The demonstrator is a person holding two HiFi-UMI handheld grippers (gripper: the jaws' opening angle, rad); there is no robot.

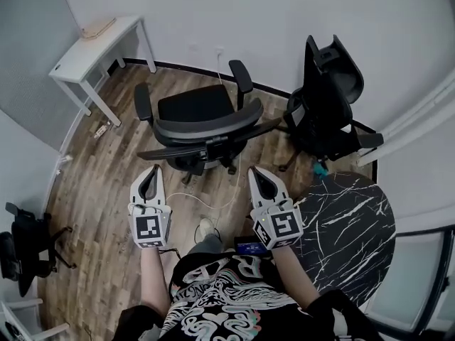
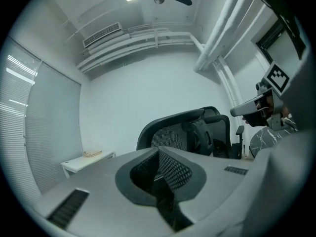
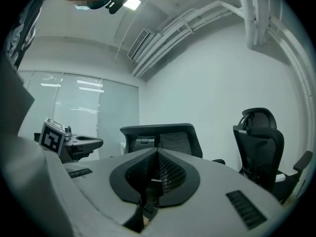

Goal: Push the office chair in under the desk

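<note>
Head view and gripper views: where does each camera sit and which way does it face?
Head view: on the person's head, steeply down on the office chair, left hand-held gripper, right hand-held gripper, forearms.
Left gripper view: on the left hand-held gripper, level along its shut jaws toward the office chair and white desk.
Right gripper view: likewise, facing the office chair.
Shared: the office chair.

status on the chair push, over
Left tongs and right tongs shut, empty, behind office chair. Chair well clear of white desk, not under it. Floor by desk leg: small object.
</note>
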